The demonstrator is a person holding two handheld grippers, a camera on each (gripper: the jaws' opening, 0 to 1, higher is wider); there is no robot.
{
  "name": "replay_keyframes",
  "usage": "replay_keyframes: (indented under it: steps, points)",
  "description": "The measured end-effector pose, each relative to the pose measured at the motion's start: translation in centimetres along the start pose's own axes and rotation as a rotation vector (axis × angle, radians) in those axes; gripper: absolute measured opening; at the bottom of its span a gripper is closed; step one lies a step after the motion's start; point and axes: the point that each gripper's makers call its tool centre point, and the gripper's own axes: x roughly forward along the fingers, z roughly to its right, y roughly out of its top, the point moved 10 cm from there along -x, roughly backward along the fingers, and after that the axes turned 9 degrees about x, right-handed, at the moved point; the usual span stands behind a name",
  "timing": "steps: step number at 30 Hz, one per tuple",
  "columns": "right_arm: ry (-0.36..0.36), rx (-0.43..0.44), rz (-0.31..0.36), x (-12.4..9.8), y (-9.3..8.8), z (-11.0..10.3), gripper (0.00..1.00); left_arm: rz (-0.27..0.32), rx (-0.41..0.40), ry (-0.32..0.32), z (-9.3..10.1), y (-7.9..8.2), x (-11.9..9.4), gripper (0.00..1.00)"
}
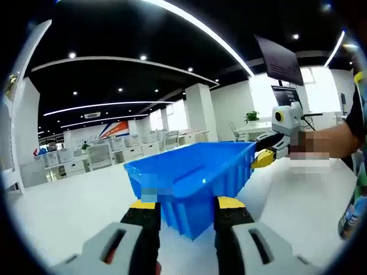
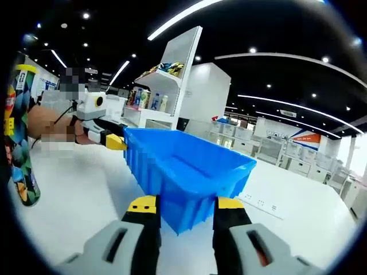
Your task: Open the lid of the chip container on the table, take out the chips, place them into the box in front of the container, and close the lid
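We see one blue plastic box (image 1: 192, 177), one tall printed chip can (image 2: 20, 137) beside it, and two grippers, left (image 1: 186, 207) and right (image 2: 186, 207), each clamping a corner of the box.

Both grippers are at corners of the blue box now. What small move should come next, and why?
Probably set the blue box down and open both grippers. Each gripper, left and right, has its jaws at a corner of the box, while the chip container stands upright and untouched on the table.

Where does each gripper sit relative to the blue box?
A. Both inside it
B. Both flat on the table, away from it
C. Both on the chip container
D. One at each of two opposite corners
D: in each view, the blue box has a corner between the near jaws, with the other gripper at its far corner.
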Motion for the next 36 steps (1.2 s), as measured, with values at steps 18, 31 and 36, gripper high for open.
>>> replay_keyframes:
  steps: [18,31,36]
  points:
    - [0.004,0.0,-0.066,1.5,-2.2,1.2,0.32,-0.061,-0.026,-0.015,0.0,-2.6,2.0,0.37]
    - [-0.009,-0.074,-0.119,0.9,-1.6,0.7,0.38,-0.103,0.041,-0.028,0.8,-2.3,0.6,0.45]
    - [-0.032,-0.054,-0.133,-1.0,-1.3,0.5,0.41,-0.122,0.034,-0.006,0.9,-1.8,-1.6,0.52]
